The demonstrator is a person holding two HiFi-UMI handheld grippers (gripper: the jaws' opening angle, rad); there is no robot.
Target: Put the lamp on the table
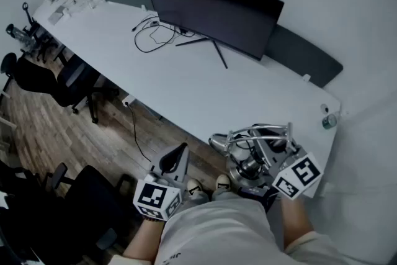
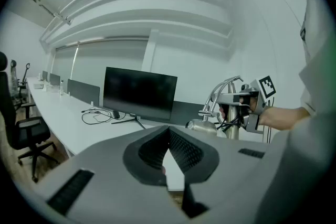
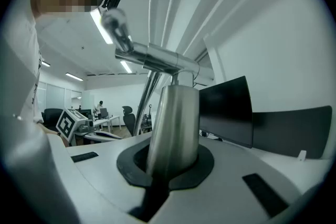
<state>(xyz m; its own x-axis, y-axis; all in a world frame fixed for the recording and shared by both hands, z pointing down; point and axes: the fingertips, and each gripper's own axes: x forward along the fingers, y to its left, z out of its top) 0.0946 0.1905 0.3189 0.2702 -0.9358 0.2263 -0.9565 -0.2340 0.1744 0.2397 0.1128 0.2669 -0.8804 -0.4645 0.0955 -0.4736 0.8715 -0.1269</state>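
My right gripper point(image 1: 265, 164) is shut on the upright post of a silver metal lamp point(image 1: 251, 155). The lamp hangs in the air close to my body, at the front edge of the long white table point(image 1: 186, 84) near its right end. In the right gripper view the post point(image 3: 173, 123) fills the space between the jaws point(image 3: 170, 165), with the lamp's jointed arm rising above. My left gripper point(image 1: 179, 155) hovers over the floor to the left of the lamp, shut with nothing in it point(image 2: 168, 138). From there the lamp point(image 2: 229, 107) shows at the right.
A wide black monitor point(image 1: 211, 9) stands on the table with black cables point(image 1: 155, 34) to its left. Dark divider panels point(image 1: 304, 56) line the far edge. A small round object point(image 1: 329, 121) sits at the right end. Black office chairs point(image 1: 68, 80) stand on the wood floor at left.
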